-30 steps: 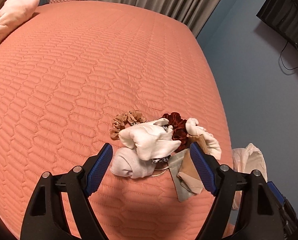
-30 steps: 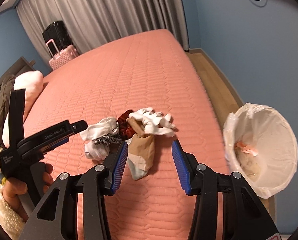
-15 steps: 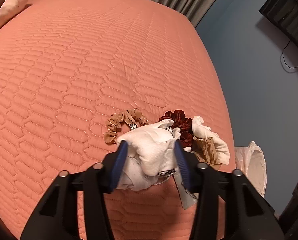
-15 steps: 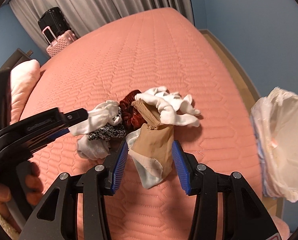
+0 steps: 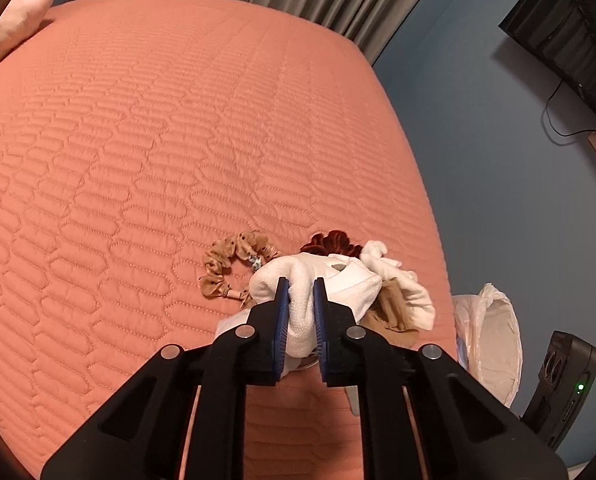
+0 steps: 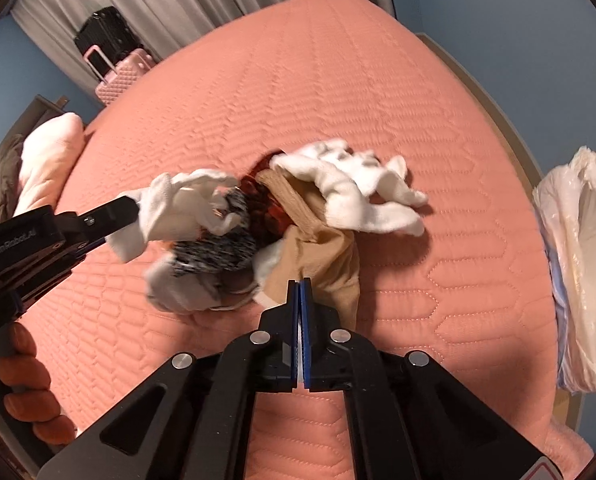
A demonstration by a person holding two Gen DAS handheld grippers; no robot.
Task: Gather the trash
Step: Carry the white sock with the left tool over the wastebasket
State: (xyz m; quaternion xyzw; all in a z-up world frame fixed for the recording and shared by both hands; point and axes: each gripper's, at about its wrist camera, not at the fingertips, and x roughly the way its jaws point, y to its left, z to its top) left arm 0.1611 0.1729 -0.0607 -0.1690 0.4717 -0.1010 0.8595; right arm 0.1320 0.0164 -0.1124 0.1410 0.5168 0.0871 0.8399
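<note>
While quilted salmon bedspread point(image 5: 177, 140) fills both views, plastic-lined bin point(image 6: 582, 264) sits beside the bed's edge. Left gripper point(image 5: 298, 300), printed "GenRobot.AI", is clamped on white knit sock point(image 5: 318, 280); right gripper point(image 6: 299, 292) pinches tan stocking point(image 6: 322, 256). Both lie mid-pile near that edge. Spotted tan scrunchie point(image 5: 227, 264) alongside.
</note>
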